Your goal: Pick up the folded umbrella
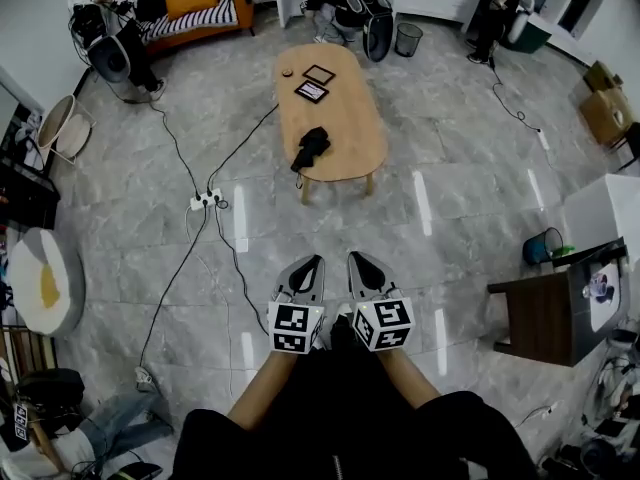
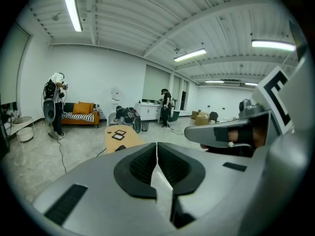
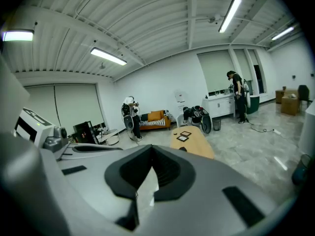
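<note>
The folded umbrella (image 1: 311, 148) is a black bundle lying near the front edge of an oval wooden table (image 1: 345, 133) across the room. It shows small and far in the left gripper view, umbrella (image 2: 120, 148), and in the right gripper view, umbrella (image 3: 183, 149). My left gripper (image 1: 305, 268) and right gripper (image 1: 362, 266) are held side by side over the floor, well short of the table, both pointing toward it. The left gripper (image 2: 157, 144) has its jaws closed together with nothing between them. The right gripper (image 3: 151, 146) is likewise shut and empty.
Two flat framed items (image 1: 312, 91) lie farther back on the table. Cables and a power strip (image 1: 205, 200) run over the floor left of my path. A dark side table (image 1: 545, 313) and a blue bucket (image 1: 543, 246) stand right. People work near the sofa (image 1: 200, 13) and cabinets.
</note>
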Demonstrator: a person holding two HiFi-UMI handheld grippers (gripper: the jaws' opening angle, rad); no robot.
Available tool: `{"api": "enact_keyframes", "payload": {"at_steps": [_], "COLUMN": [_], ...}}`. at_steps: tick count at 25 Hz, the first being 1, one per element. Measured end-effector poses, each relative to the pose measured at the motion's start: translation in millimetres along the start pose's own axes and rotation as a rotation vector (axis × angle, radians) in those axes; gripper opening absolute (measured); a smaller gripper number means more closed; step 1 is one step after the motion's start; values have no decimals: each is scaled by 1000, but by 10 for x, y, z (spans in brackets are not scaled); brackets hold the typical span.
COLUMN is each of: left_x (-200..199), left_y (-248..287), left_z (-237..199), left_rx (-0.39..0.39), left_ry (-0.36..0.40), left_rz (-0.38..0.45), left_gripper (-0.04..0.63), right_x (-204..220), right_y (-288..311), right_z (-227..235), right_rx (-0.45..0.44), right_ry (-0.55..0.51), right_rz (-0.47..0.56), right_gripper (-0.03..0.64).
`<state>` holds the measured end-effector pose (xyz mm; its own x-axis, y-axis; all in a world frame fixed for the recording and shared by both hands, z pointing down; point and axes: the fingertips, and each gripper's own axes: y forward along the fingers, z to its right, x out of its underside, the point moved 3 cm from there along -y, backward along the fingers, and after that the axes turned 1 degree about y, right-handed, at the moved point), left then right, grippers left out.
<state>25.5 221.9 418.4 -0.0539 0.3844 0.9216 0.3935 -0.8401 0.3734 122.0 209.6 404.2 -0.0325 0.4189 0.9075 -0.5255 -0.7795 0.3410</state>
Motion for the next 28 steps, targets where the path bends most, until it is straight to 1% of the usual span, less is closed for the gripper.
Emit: {"api": "enact_keyframes", "payload": {"at_steps": [6,15,23,28], "left_x": [-42,-96,-189,-237], "left_y": [161,433,639,686], "left_z": [19,123,149,122], "left_rx": [-32,-48,-78,-96], "left_ry": [-2,-4,-12,-11], "left_rz": [-1,-3,1,0], "left_gripper": [18,18,18,18], "right_x": [-41,-95,-146,-185], "right_y": [143,245,273,332], "right_z": [115,356,676,733], "right_rx": [-51,-83,-72,-84], "right_ry": [-3,-19,1,10], "right_rz": [-11,-21,-25,-26], "right_gripper": [11,11,11,11]}}
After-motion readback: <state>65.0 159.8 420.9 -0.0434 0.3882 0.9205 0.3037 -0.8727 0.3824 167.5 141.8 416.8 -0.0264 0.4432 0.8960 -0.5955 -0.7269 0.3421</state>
